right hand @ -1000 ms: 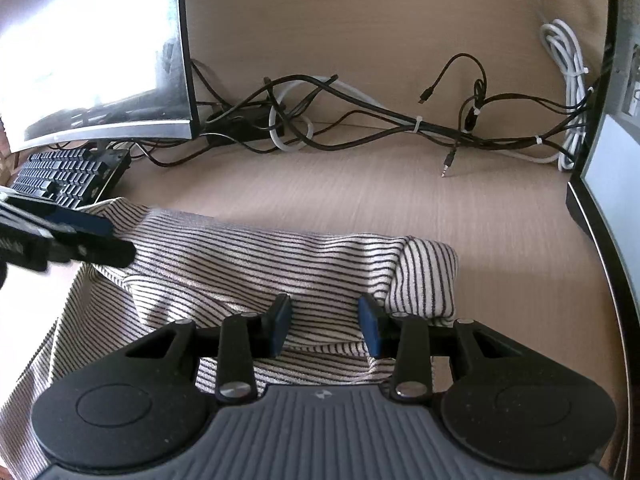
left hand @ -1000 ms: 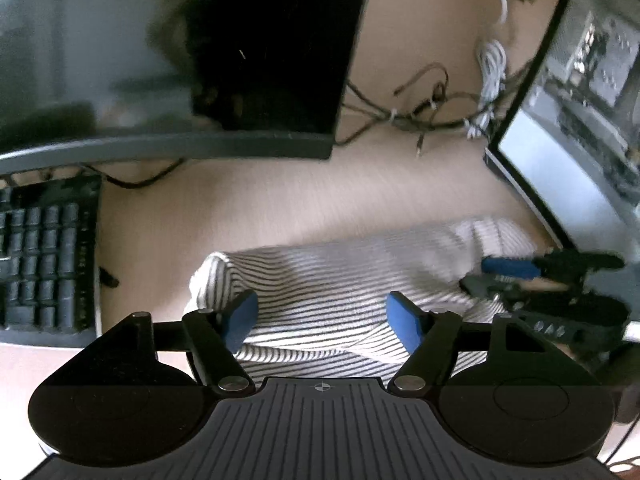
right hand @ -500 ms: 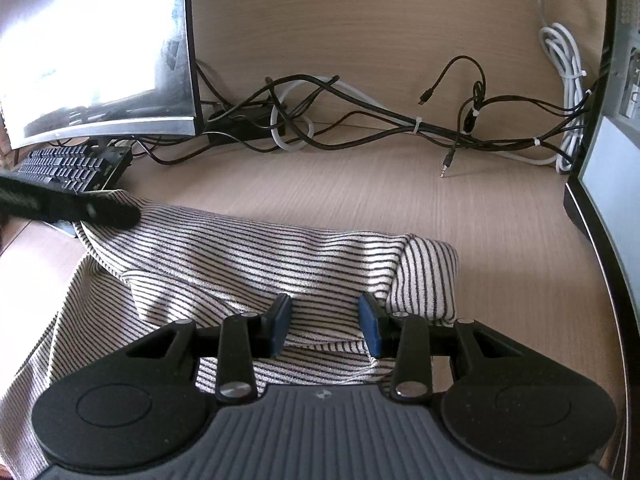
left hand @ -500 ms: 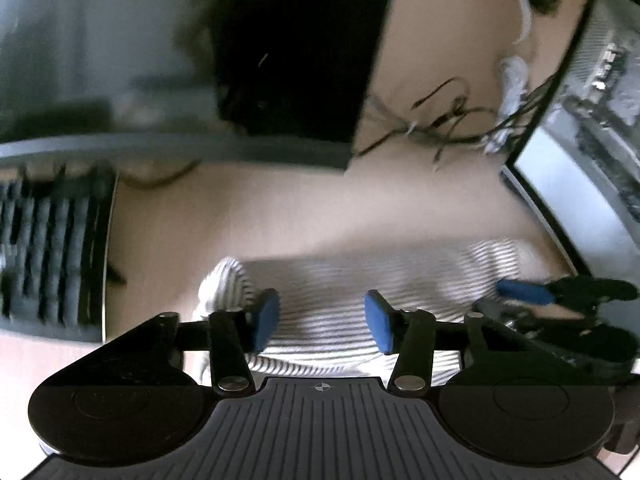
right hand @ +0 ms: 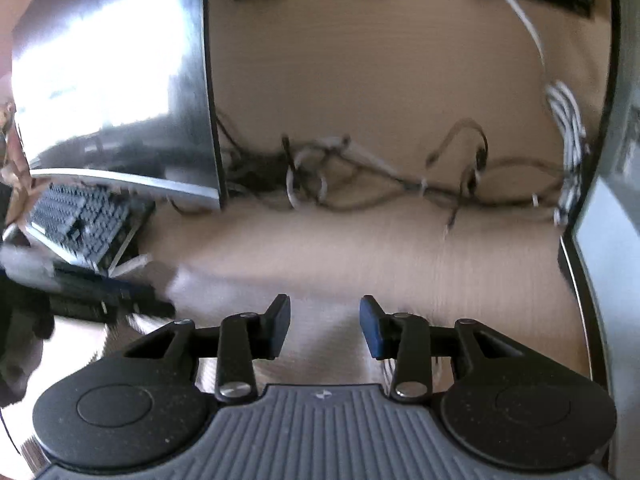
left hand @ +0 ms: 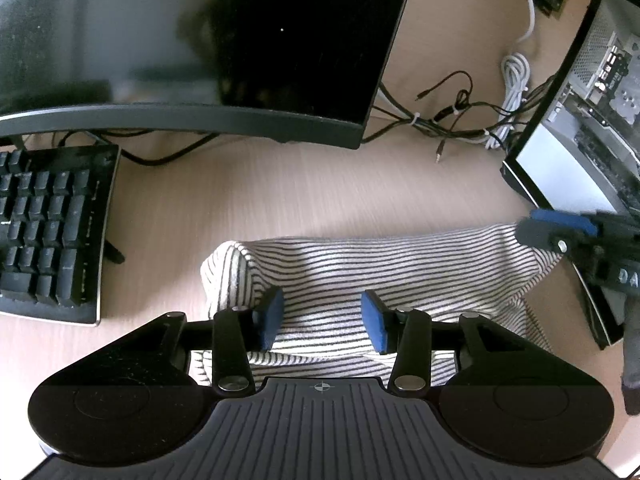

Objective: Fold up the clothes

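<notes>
Striped garment point(left hand: 360, 268) sits on the desk point(left hand: 280, 192), just right of the keyboard point(left hand: 48, 236), bunched into a long roll that runs away from the keyboard toward the right. The end nearest the keyboard is folded over on itself and rests on the desk. The far end rises off the surface.

Left gripper point(left hand: 323, 316): jaws closing, with a ridge of the striped cloth between the blue pads point(left hand: 272, 316). The fabric fills the gap and both pads look to be on it, so I read that as a clamp on the roll's near side, one garment-fold right of the keyboard.

Right gripper point(right hand: 324, 326): its own view is badly motion-blurred, and the gap between its pads only shows smeared beige and a trace of stripes under the right finger. From the left wrist view it sits at the garment end farthest from the keyboard, fingers pinched narrow on the cloth edge, and the cloth is drawn up to it. I'd call it gripping that end, though the contact itself isn't sharp.

Dark monitor point(left hand: 200, 40) stands behind the keyboard, with its lower edge overhanging the keyboard's back edge. Cable tangle point(left hand: 452, 120) lies behind the garment, well right of the keyboard. A second screen point(left hand: 568, 152) stands farther right again, beyond the lifted end.
</notes>
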Available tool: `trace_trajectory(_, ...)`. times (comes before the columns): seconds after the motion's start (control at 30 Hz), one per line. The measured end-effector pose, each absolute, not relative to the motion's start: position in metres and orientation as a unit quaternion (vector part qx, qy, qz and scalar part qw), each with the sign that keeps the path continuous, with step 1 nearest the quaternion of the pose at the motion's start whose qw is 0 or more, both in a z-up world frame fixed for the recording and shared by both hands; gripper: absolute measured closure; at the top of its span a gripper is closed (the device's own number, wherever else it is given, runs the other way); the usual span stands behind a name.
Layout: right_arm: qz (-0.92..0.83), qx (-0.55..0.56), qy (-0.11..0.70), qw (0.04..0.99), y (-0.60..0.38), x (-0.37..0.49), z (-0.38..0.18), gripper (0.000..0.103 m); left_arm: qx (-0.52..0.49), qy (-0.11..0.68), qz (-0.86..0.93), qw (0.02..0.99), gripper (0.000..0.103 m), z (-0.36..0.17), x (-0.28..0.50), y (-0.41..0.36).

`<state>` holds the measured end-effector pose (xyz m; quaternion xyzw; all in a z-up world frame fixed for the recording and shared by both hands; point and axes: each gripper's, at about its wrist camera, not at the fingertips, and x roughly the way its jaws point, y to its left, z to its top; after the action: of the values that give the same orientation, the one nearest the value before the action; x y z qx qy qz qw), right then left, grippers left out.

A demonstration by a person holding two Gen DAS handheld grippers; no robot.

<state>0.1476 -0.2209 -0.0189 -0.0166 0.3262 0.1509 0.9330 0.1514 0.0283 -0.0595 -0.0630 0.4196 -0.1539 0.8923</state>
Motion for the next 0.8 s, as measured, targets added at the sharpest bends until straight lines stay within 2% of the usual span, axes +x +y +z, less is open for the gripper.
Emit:
trace_trajectory(0.2, 0.138, -0.052, 0.403, 0.903, -0.205, 0.165, -0.060, 0.065, -0.053, 0.421, -0.153, 0.893, 0.052, -0.058, 0.151, 0.023)
trace_trajectory(0.63, 0.175, -0.118, 0.408, 0.888, -0.194, 0.156, -0.050, 0.063, -0.060, 0.421, -0.159, 0.891, 0.049, -0.059, 0.146, 0.028)
trace_trajectory(0.7, 0.194, -0.151, 0.389, 0.888, -0.185, 0.155, -0.042, 0.060, -0.063, 0.421, -0.161, 0.890, 0.049, -0.059, 0.146, 0.030)
trace_trajectory(0.77, 0.225, -0.189, 0.364, 0.884, -0.174, 0.156, -0.036, 0.049, -0.065, 0.421, -0.162, 0.890, 0.048, -0.059, 0.145, 0.032)
trace_trajectory(0.8, 0.244, -0.196, 0.357, 0.880, -0.170, 0.159, -0.034, 0.047, -0.069, 0.422, -0.163, 0.889, 0.048, -0.059, 0.144, 0.034)
